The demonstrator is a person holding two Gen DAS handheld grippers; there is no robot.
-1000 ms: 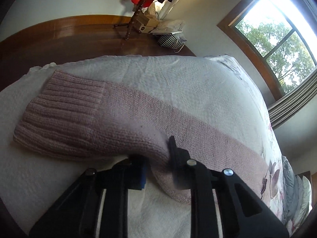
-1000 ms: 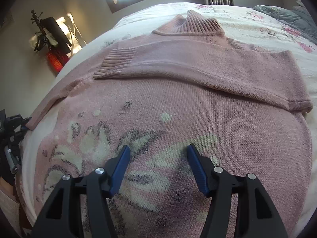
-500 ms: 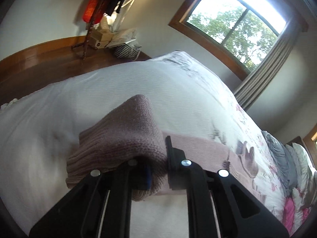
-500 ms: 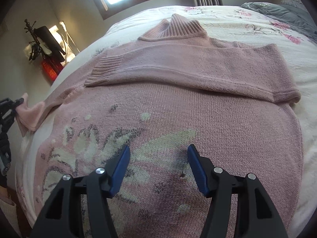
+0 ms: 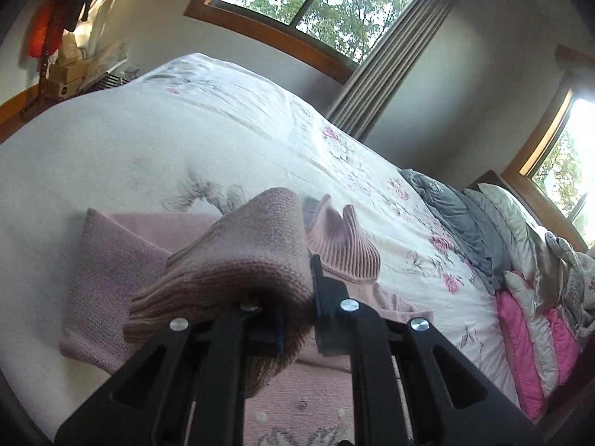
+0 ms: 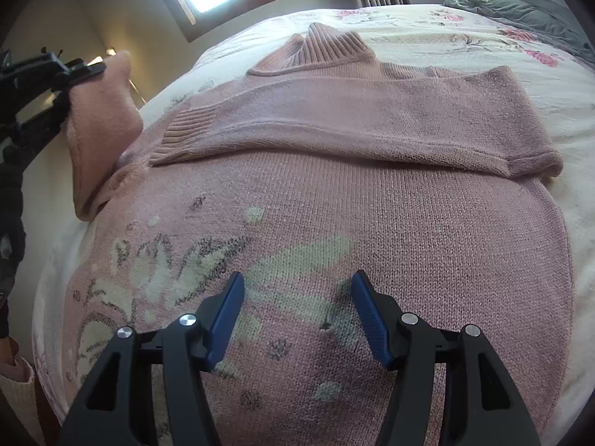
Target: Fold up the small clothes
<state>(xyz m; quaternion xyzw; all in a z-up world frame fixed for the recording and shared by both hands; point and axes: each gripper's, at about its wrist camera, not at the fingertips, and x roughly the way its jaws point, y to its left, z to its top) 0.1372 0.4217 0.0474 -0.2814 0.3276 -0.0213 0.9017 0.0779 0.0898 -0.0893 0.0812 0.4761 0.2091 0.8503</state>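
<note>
sweater [image 6: 372, 200] flat on bed [image 6: 465, 41], one sleeve [image 5: 245, 264] lifted | left gripper [image 5: 297, 319] fingers clamp sleeve cuff | right gripper [image 6: 297, 316] fingers apart, empty, above sweater | soft, light knit, stretches; hold at ribbed cuff or hem

Pink knit sweater [image 6: 372, 215], ribbed turtleneck, cream floral pattern on the front. Lies flat, front up, on bed. One sleeve [image 6: 372, 133] folded across chest, cuff flat. Other sleeve [image 6: 100, 119] lifted off the bed, apparently bunched.
</note>
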